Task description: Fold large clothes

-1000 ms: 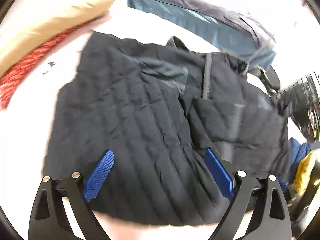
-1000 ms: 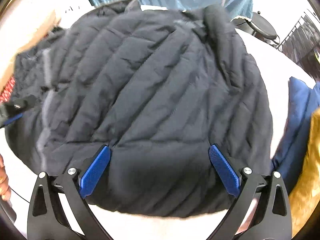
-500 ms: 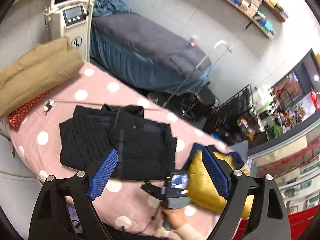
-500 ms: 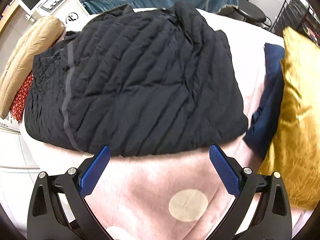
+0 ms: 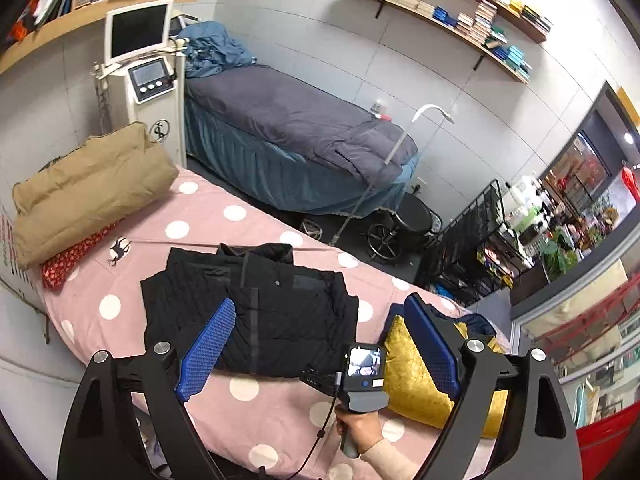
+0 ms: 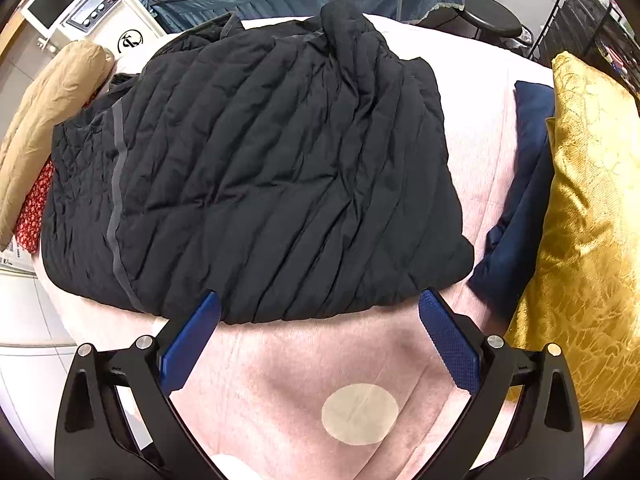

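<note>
Pink bedding with pale dots covers the bed (image 5: 208, 240) that I work over, with a second, grey-covered bed and wall shelves behind it. From the left wrist view I look down from high up: the black quilted jacket (image 5: 256, 312) lies folded into a rough rectangle in the middle of the bed, collar toward the far edge, a tan bundle (image 5: 88, 188) at the far left corner and a gold cushion (image 5: 416, 376) at the right edge. My left gripper (image 5: 316, 348) is spread wide with nothing between its blue pads; its jaws have just been narrowing slightly, still with nothing between them. Below it a hand (image 5: 360, 428) holds the right gripper's handle over the near edge.

From the right wrist view the jacket (image 6: 256, 168) fills the frame, its hem just beyond my fingertips, a dark blue cloth (image 6: 516, 208) and the gold cushion (image 6: 588, 220) beside it at the right edge. My right gripper (image 6: 320, 332) also stands wide apart, empty, over bare bedding near the near edge.

I judge the jacket soft, puffy and light, with a slick shell that could slide out of a shallow pinch and spring back open. I would bite deep into the doubled hem at a near corner, taking every layer at once.
</note>
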